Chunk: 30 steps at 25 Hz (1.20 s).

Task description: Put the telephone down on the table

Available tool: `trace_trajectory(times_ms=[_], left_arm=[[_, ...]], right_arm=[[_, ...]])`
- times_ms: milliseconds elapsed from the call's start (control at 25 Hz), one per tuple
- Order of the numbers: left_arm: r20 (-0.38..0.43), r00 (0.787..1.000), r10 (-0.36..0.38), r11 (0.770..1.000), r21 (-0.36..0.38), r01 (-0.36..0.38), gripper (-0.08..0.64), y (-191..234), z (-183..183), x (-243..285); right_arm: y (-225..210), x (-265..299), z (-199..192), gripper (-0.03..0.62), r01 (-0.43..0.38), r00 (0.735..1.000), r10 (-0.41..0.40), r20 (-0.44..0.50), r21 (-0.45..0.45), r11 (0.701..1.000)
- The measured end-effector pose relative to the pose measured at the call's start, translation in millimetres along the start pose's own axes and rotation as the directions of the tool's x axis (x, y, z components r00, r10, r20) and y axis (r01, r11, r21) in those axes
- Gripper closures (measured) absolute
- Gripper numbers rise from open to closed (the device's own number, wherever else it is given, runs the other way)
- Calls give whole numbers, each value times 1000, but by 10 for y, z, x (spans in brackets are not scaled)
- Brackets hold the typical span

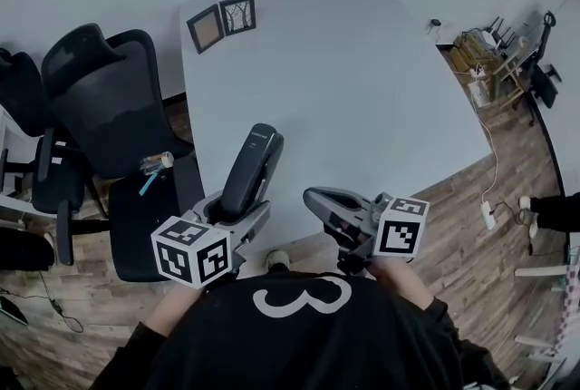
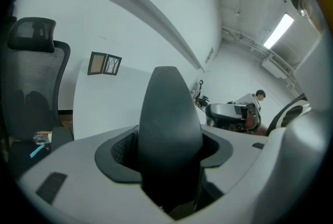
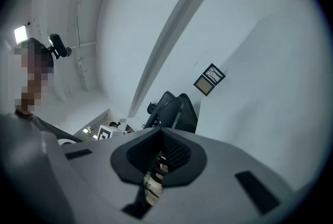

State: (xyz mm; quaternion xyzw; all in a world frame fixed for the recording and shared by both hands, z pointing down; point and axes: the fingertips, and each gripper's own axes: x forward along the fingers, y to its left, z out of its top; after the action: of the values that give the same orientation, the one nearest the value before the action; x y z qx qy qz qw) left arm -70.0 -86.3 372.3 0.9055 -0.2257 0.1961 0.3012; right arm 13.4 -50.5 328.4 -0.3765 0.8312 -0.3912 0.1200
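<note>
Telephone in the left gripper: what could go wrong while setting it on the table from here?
1. The left gripper clamps the telephone at its lower end only, and most of the handset sticks out. Touching the table tip first could twist it in the jaws.
2. It is near the table's near left corner, beside the office chair. Released there, it might overhang and slide off.
</note>
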Motion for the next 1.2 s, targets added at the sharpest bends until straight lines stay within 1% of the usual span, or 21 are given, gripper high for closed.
trace_trajectory(times_ms=[200, 440, 680, 840, 1000, 1200], left_arm=[[-2, 999, 39, 998, -46, -39, 271, 161, 83, 145], [-1, 993, 121, 989, -89, -120, 271, 264, 149, 330], [18, 978, 205, 966, -162, -200, 271, 323, 331, 535], [8, 969, 245, 951, -194, -239, 271, 318, 339, 692], [-7, 960, 281, 933, -234, -274, 270, 370, 316, 832], [-17, 950, 313, 915, -261, -306, 272, 481, 327, 997]], right_arm=[[-147, 116, 131, 583, -18, 999, 19, -36, 16, 1000], [-449, 152, 262, 583, -53, 993, 59, -105, 57, 997], [-715, 249, 575, 583, -112, 976, 122, -180, 63, 992], [-890, 271, 740, 583, -141, 966, 154, -209, 77, 987], [-1077, 318, 821, 583, -153, 953, 172, -250, 94, 984], [-1204, 367, 838, 583, -169, 938, 196, -287, 117, 979]])
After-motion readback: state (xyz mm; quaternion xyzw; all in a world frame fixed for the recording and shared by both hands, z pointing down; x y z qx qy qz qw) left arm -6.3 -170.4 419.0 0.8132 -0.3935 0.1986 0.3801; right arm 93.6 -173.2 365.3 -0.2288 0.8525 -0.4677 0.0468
